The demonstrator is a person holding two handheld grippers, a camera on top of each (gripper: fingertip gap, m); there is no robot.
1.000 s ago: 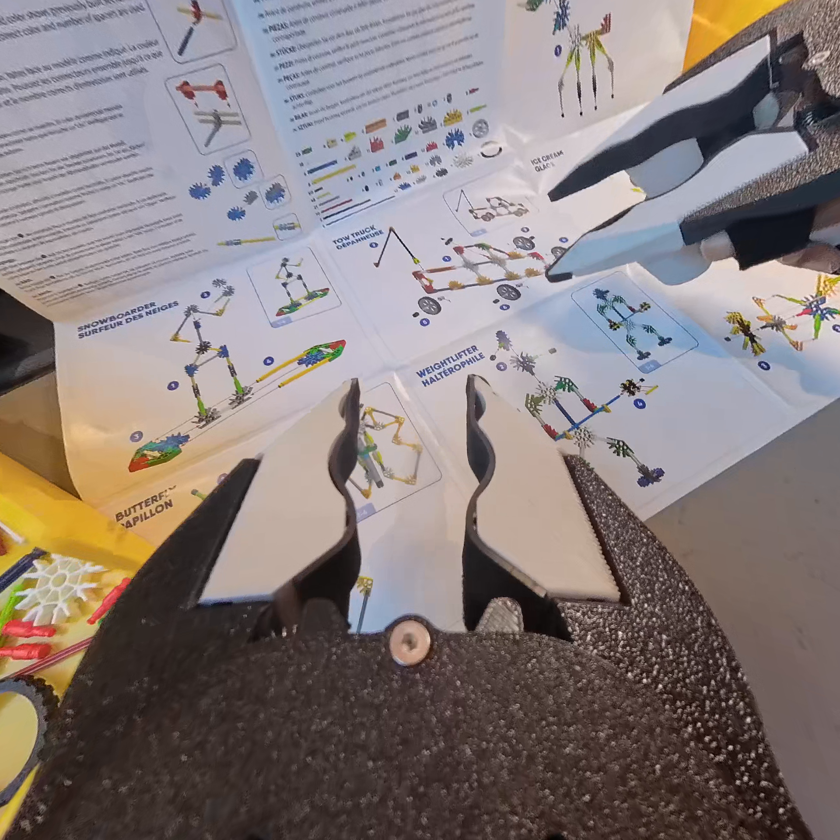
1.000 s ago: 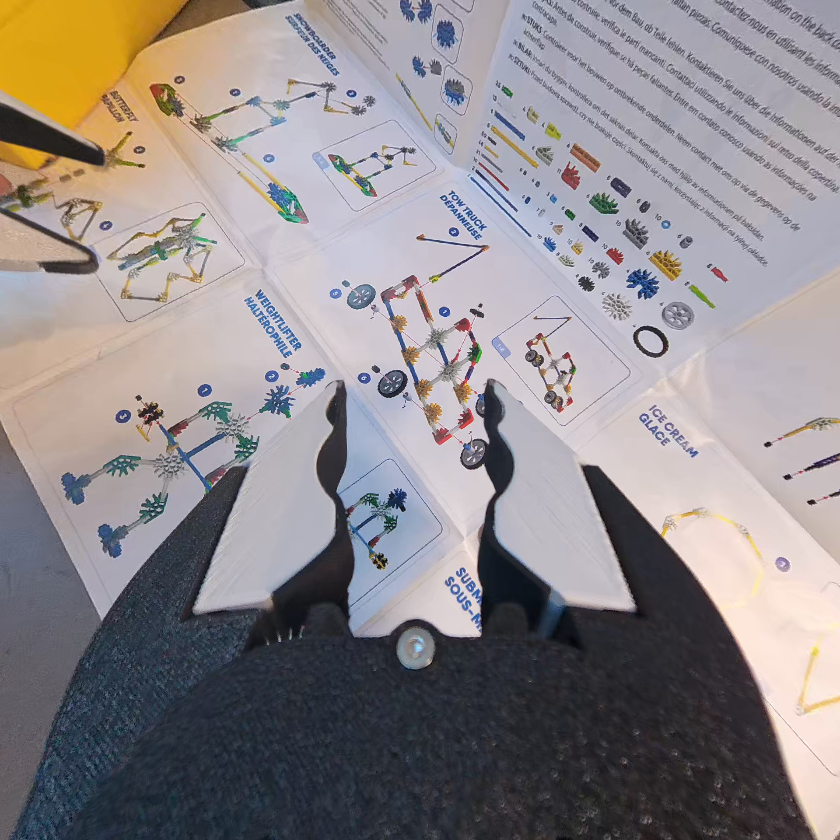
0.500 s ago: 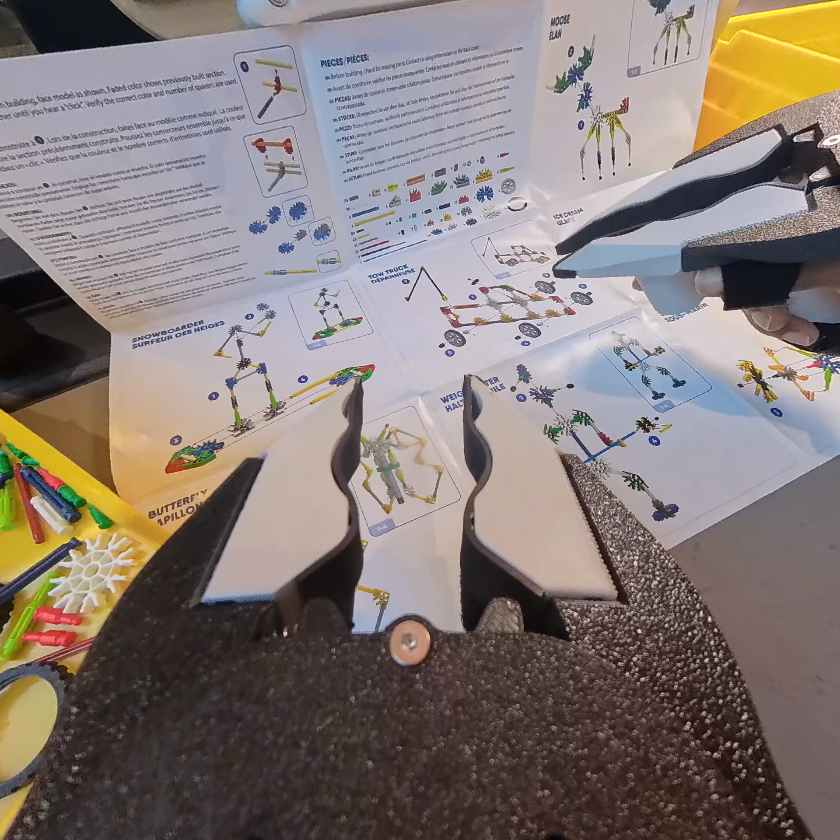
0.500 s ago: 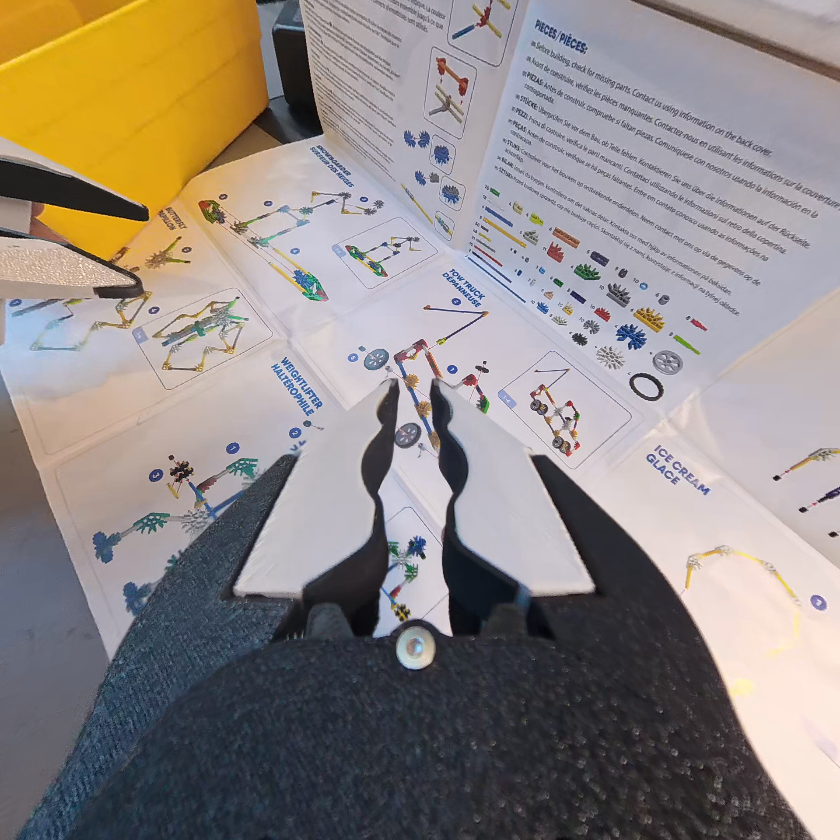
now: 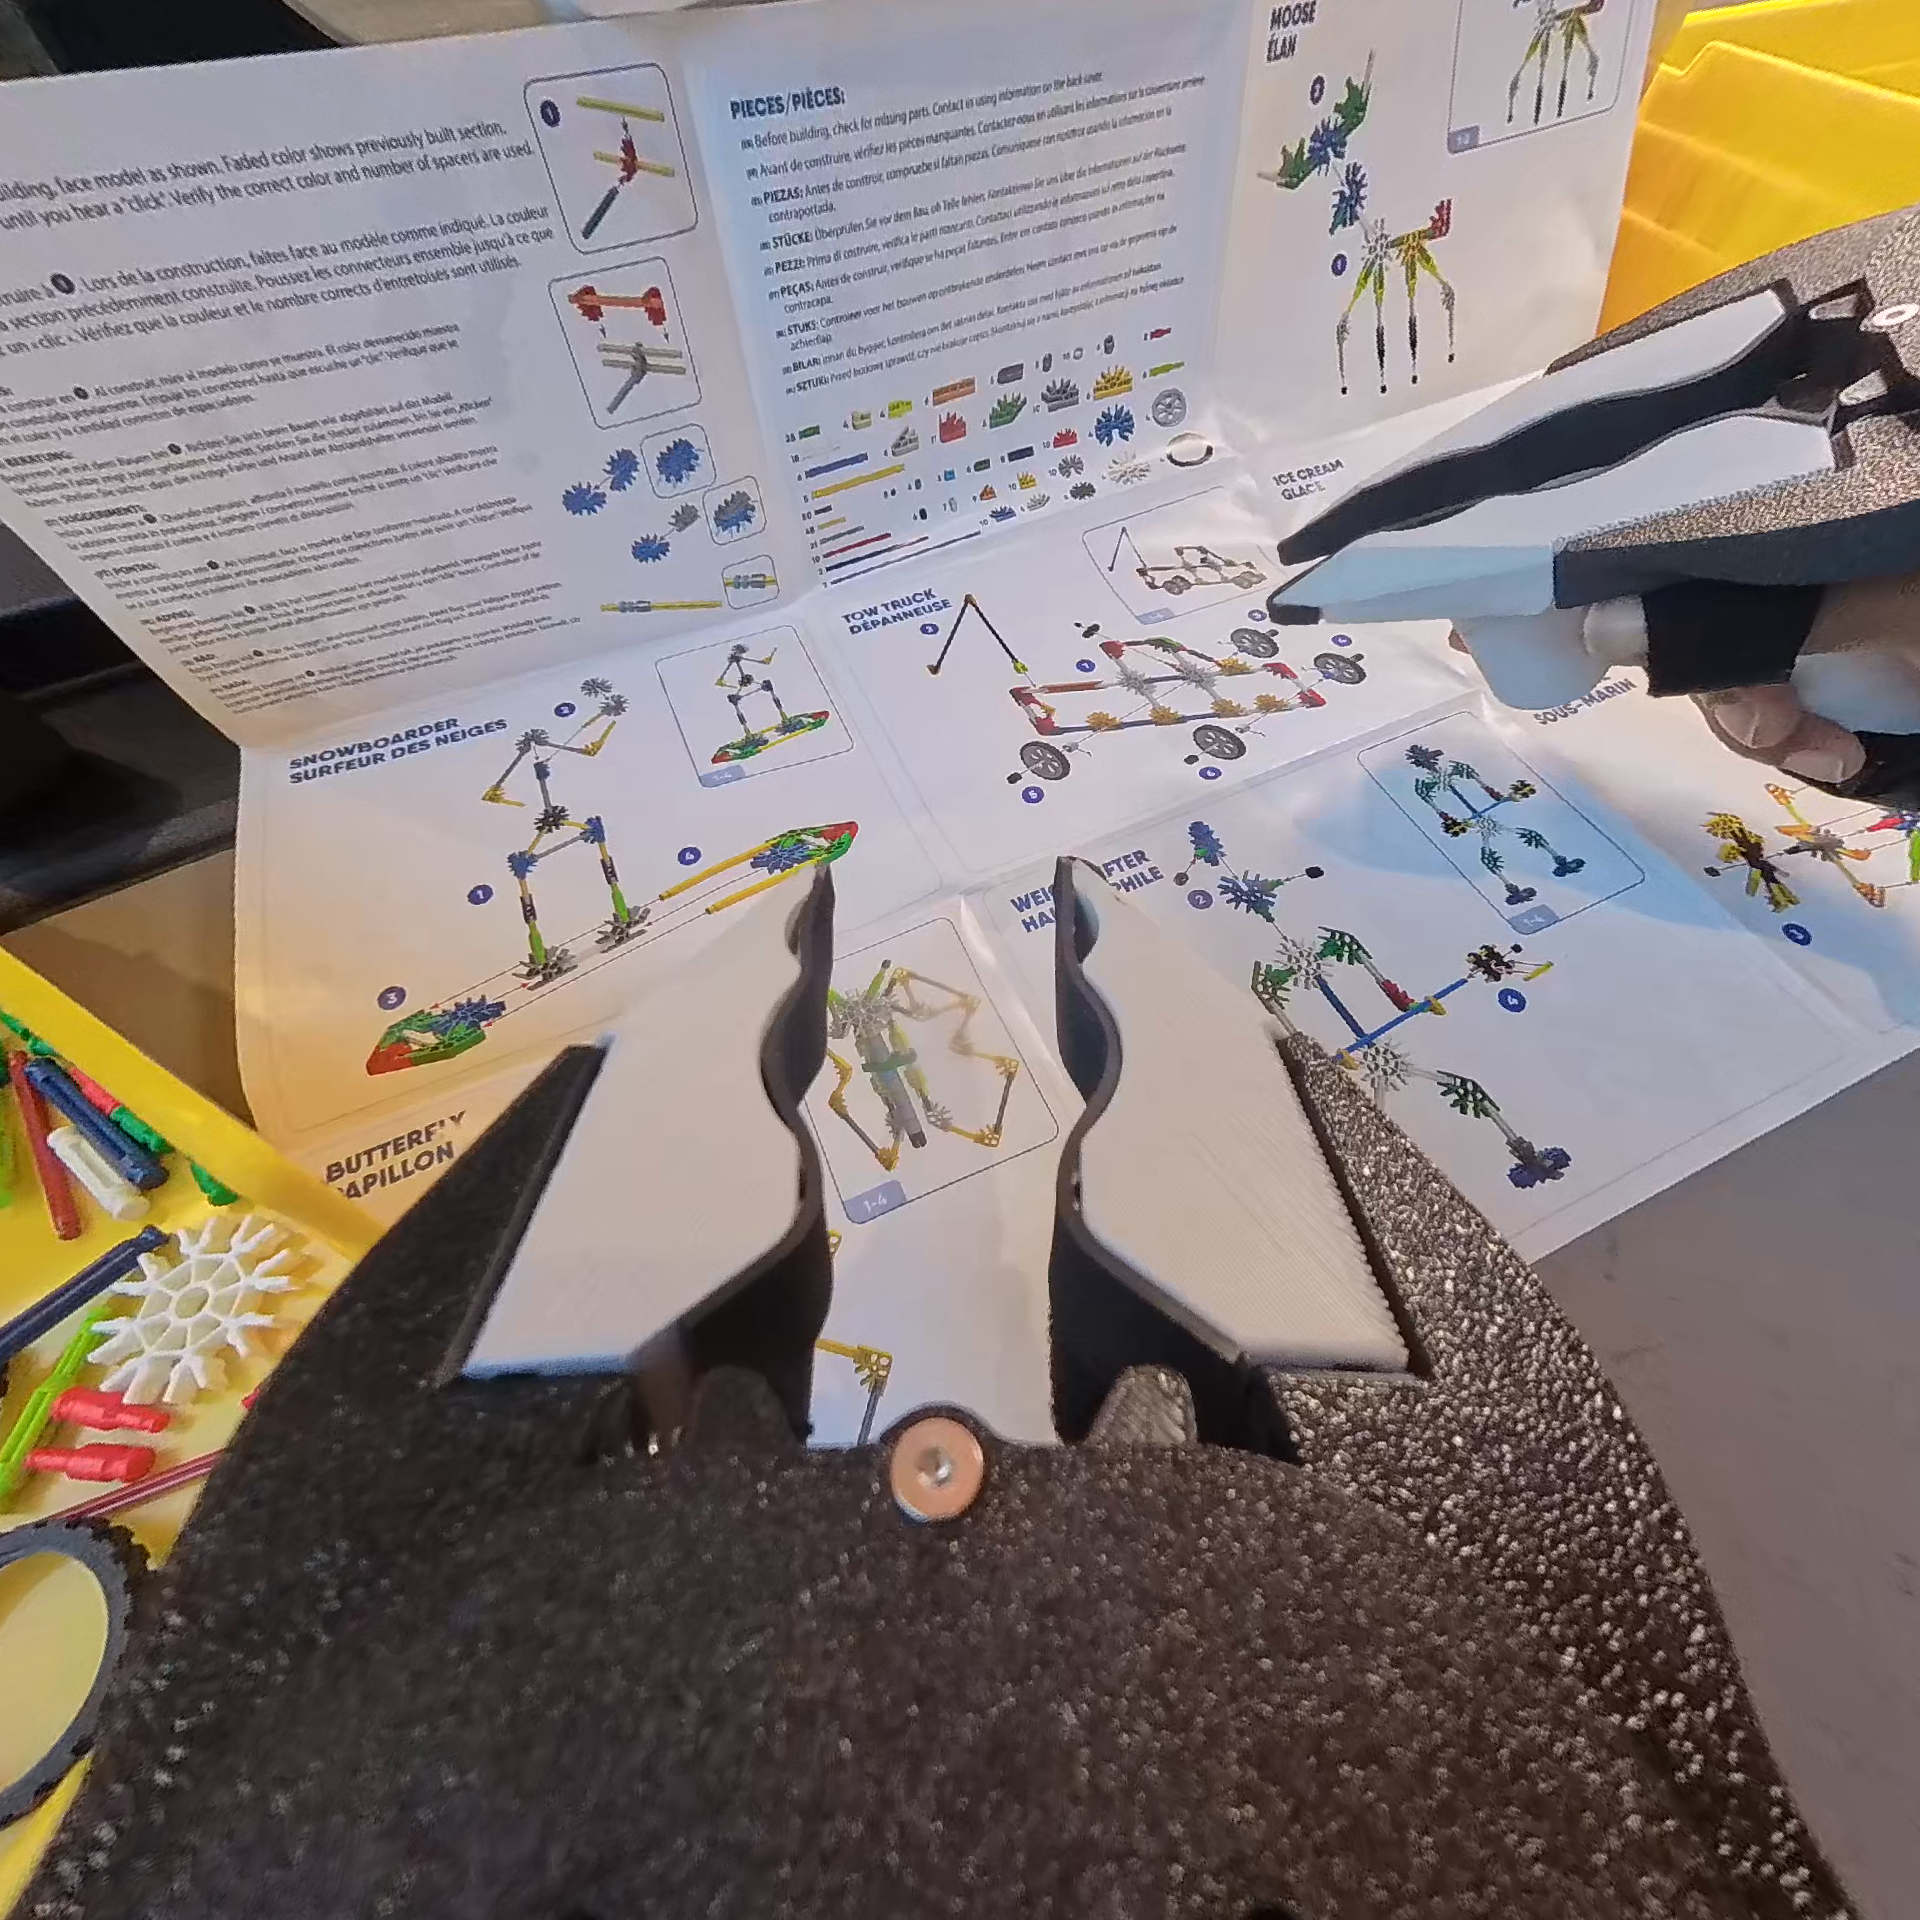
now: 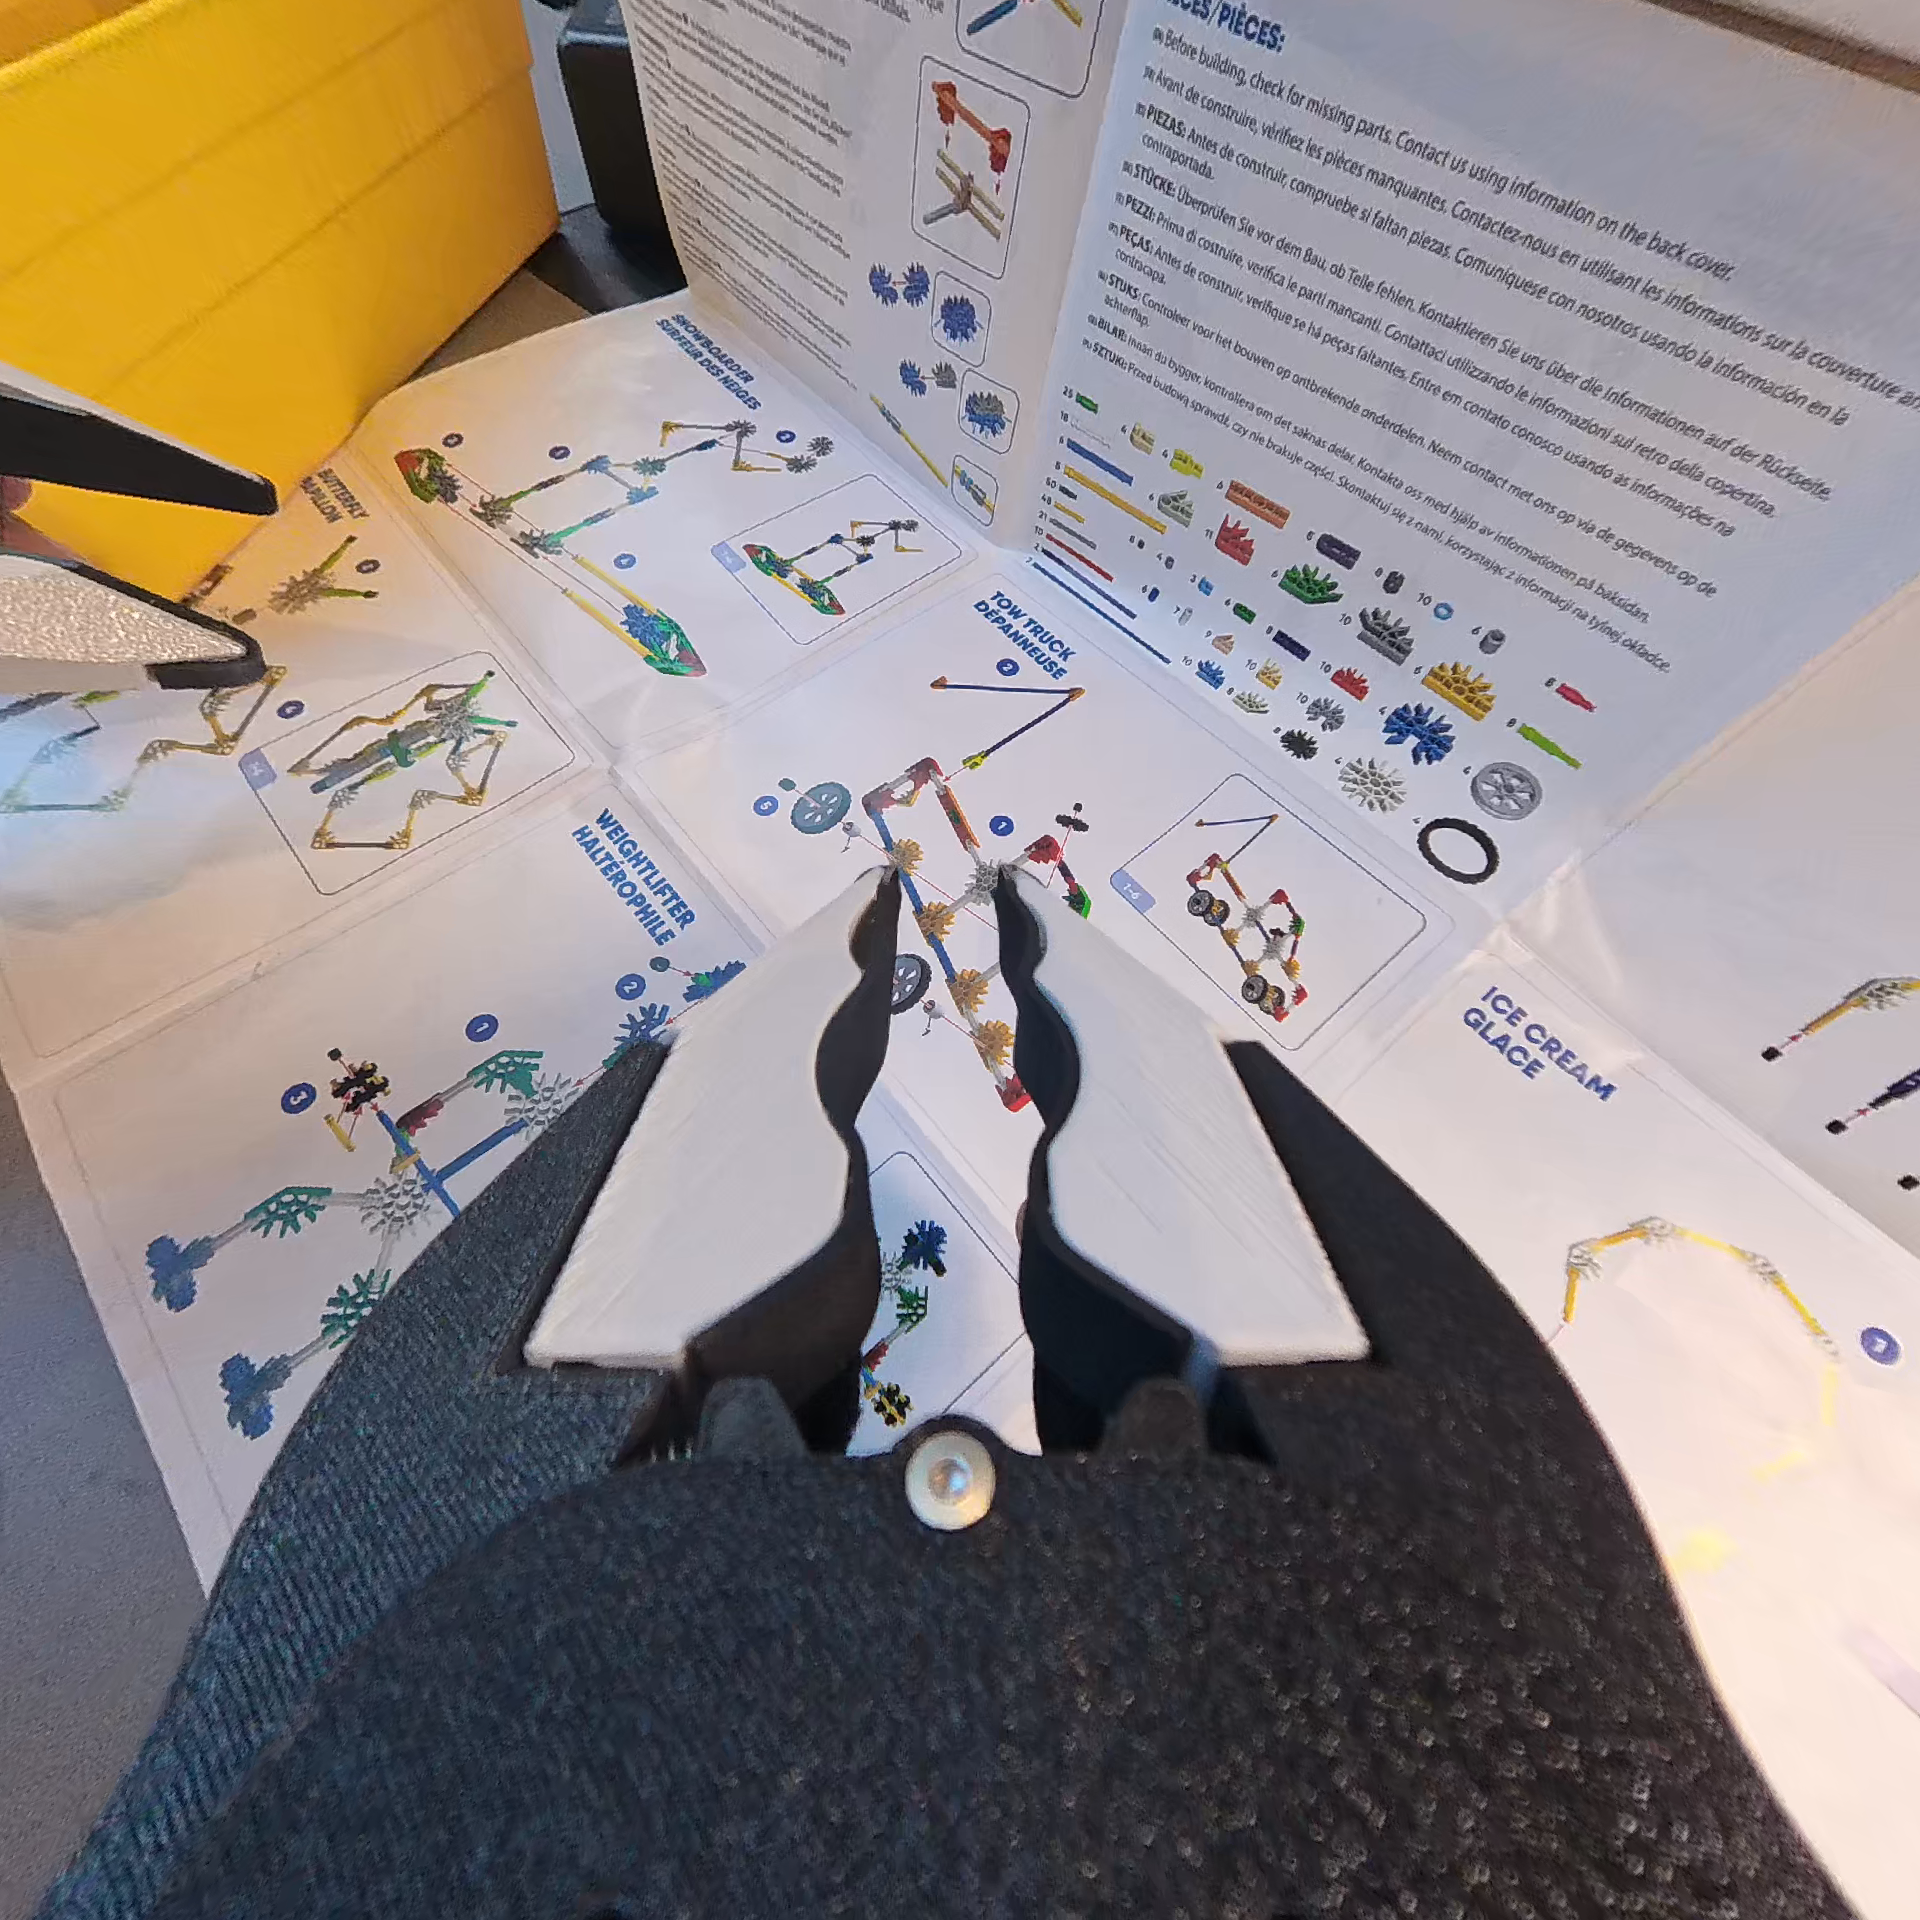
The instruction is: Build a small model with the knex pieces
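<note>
**Both grippers empty over the fold-out sheet, here's how they sit**

Left gripper (image 5: pixel 945 883) first: jaws stand well apart with nothing between them; it hangs low over the near-left part of the instruction sheet (image 5: pixel 914 790), fingers pointing toward the far side and tilted down a bit; through the gap you see a drawing of a yellow winged model; can't tell if the tips touch the paper, looks like they're just above it.

Right gripper (image 6: pixel 943 878): jaws drawn in to a narrow gap, not fully closed, also holding nothing; it comes in from the right, angled down, with its tips over the drawing of a wheeled vehicle near the middle of the sheet; a gloved hand (image 5: pixel 1787 727) is wrapped under the handle.

My take on handling: the sheet is thin and lies flat on the grey table (image 5: pixel 1714 1455), so pinching it mid-panel would be awkward; an edge or a raised crease looks like the easier grab; pressing down with closed tips would probably hold it fine.

Around them: the far half of the sheet stands up along a fold like a little wall; near left, touching the sheet's corner, is a yellow tray (image 5: pixel 239 1164) with loose rods, a white snowflake connector (image 5: pixel 197 1320) and a black tyre ring (image 5: pixel 62 1662); a yellow bin (image 5: pixel 1714 156) sits far right behind the sheet.
</note>
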